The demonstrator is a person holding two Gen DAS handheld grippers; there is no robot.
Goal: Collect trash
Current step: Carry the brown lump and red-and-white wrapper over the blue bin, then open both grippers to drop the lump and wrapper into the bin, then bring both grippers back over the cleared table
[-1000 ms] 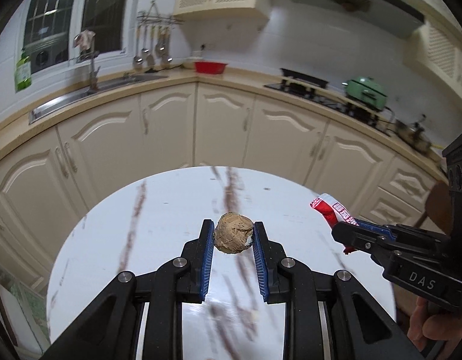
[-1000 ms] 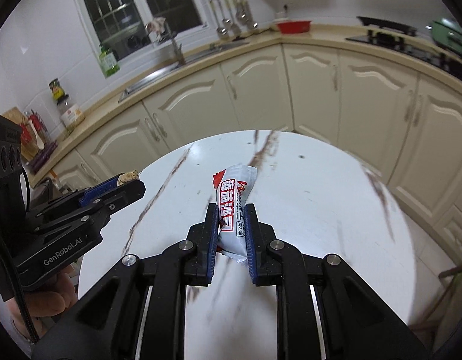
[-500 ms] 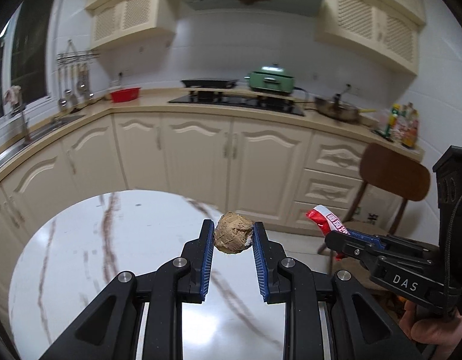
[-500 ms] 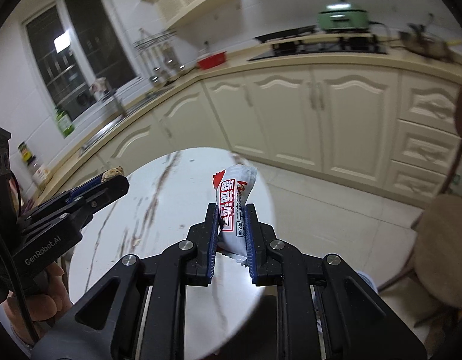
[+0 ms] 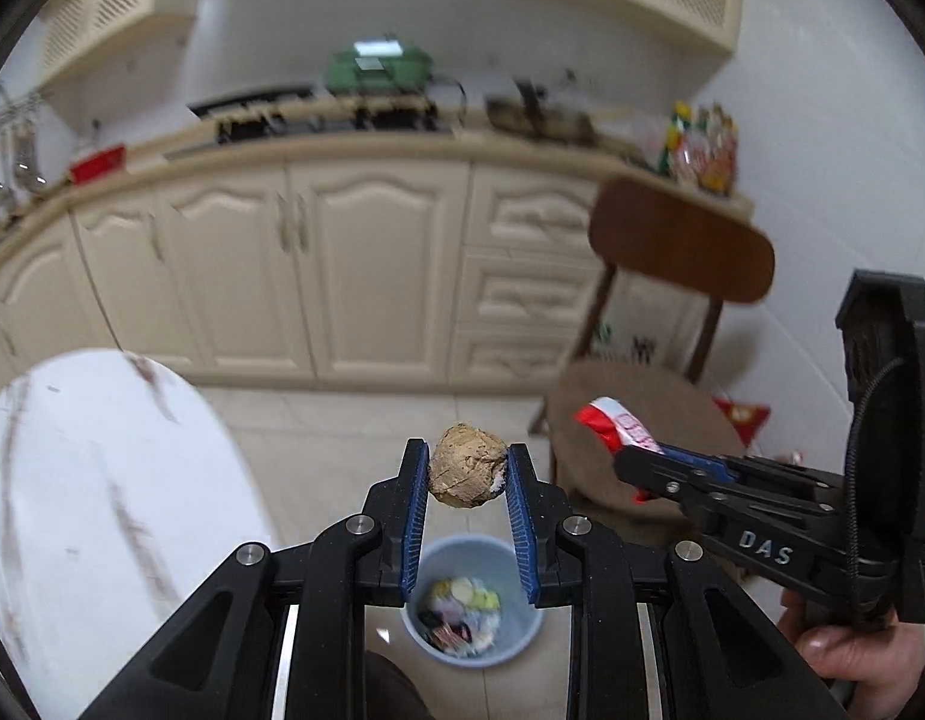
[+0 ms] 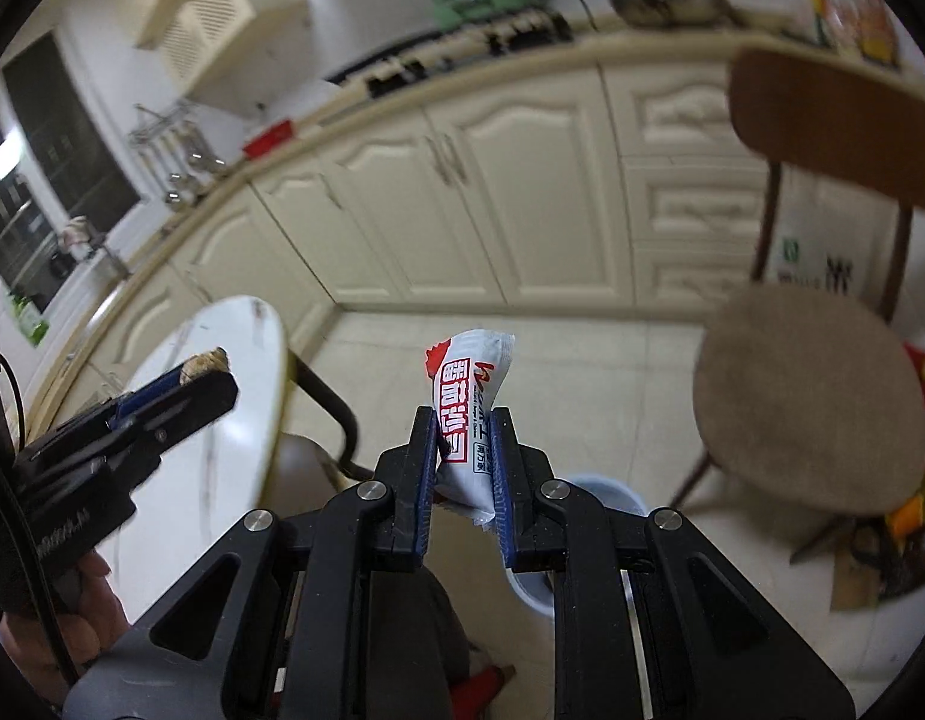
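My left gripper (image 5: pixel 467 468) is shut on a crumpled brown paper ball (image 5: pixel 467 473), held in the air above a pale blue trash bin (image 5: pixel 525 642) on the floor that holds several scraps. My right gripper (image 6: pixel 462 426) is shut on a white and red snack wrapper (image 6: pixel 469 387); the bin's rim (image 6: pixel 606 489) shows just below and behind its fingers. In the left wrist view the right gripper (image 5: pixel 627 456) with the wrapper (image 5: pixel 612 426) is to the right of the ball. In the right wrist view the left gripper (image 6: pixel 213 375) is at the left.
A round white marble table (image 5: pixel 72 480) lies to the left, also seen in the right wrist view (image 6: pixel 210 396). A brown chair with a round padded seat (image 6: pixel 804 396) stands to the right. Cream kitchen cabinets (image 5: pixel 372 264) run behind. Bags lie on the floor at far right (image 6: pixel 918 510).
Both grippers have swung right, away from over the table to over the floor. The bin and the chair have come into view. Each still holds its piece of trash.
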